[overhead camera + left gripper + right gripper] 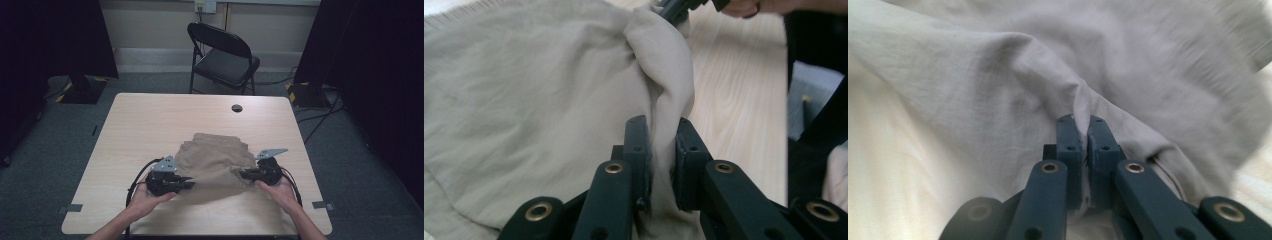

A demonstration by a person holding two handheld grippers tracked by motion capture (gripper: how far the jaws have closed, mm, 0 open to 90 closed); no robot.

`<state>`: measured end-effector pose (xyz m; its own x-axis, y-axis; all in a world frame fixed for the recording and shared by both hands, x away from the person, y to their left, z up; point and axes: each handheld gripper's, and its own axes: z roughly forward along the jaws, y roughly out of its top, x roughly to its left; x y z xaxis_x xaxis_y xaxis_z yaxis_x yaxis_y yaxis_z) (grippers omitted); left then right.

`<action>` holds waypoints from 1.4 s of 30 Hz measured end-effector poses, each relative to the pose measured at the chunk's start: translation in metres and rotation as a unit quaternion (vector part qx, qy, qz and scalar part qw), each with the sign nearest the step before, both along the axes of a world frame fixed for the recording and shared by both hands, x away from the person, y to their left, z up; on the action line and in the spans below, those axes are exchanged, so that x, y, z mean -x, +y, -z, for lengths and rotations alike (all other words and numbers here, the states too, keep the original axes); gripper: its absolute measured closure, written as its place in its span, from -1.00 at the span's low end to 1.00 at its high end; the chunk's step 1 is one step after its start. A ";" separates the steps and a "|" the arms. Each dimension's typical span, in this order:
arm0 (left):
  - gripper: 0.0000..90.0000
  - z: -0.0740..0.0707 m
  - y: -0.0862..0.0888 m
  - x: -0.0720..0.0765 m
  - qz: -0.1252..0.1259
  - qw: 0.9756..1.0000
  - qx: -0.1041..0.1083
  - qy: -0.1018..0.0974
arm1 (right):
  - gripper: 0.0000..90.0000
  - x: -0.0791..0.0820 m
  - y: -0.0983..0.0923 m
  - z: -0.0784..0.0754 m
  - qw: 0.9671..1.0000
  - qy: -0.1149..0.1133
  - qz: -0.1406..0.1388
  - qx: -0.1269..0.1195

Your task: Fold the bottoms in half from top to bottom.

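Tan cotton, thin and limp: the garment (215, 160) lies rumpled on the table (150, 125) between the two tools, and it should weigh next to nothing, sag wherever it is unsupported and slip if only a single layer is pinched. It is not fragile; the best hold is a bunched fold at a near corner or hem, and both tools have one. The left tool (663, 150) is clenched on a thick rope of cloth that rises ahead of its jaws. The right tool (1081, 150) is clamped almost flat on a thinner ridge of fabric.

From the high view the garment reads as a loose heap spanning from the left tool (186, 184) to the right tool (245, 174), both held by the person's hands. Each tool's own view shows how much cloth sits between its pads. In the left tool's view the right tool (674, 9) bites the far end of the same fold.
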<state>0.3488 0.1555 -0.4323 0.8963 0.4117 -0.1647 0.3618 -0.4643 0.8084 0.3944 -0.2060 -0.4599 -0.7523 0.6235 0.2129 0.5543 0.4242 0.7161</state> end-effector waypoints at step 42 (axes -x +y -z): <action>0.77 -0.050 0.033 -0.065 -0.104 0.993 0.047 0.008 | 0.93 -0.024 0.013 -0.071 0.992 -0.104 0.039 -0.054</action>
